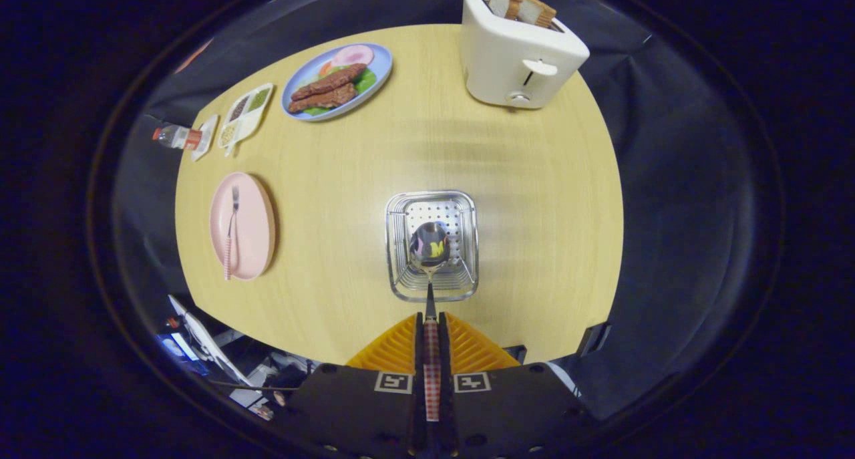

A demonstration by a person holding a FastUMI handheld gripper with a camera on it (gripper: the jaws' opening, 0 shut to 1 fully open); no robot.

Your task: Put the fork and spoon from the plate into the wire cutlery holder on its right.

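A round light-wood table (pixel 534 198) stands in a booth hung with dark cloth, seen from above along the gripper (pixel 431 329), whose two fingers are closed on the checked handle of a spoon (pixel 429 252). The spoon points straight ahead of the fingers, its polished bowl hanging over the open top of the wire cutlery holder (pixel 432 245), a square chrome basket with a perforated floor that sits on the table just beyond the fingertips. Whether the bowl touches the basket cannot be told. To the left of the holder, well apart from it, a pink plate (pixel 254 208) lies near the table's edge with a fork (pixel 231 235) resting on it, tines pointing away and a checked handle toward the viewer. Farther back on the left, a blue plate (pixel 382 65) carries bacon strips, a slice of ham, lettuce and a bit of tomato; beside it lies a white divided tray (pixel 245 115) of small fillings, and at the table's far left rim a small bottle (pixel 175 137) lies on its side next to a small white dish. At the far right, a white toaster (pixel 518 55) holds two slices of bread upright in its slots. Two square black-and-white marker tags are fixed on the gripper body behind the fingers; no readable writing shows on any object. Below the table's near-left edge sits blurred clutter.
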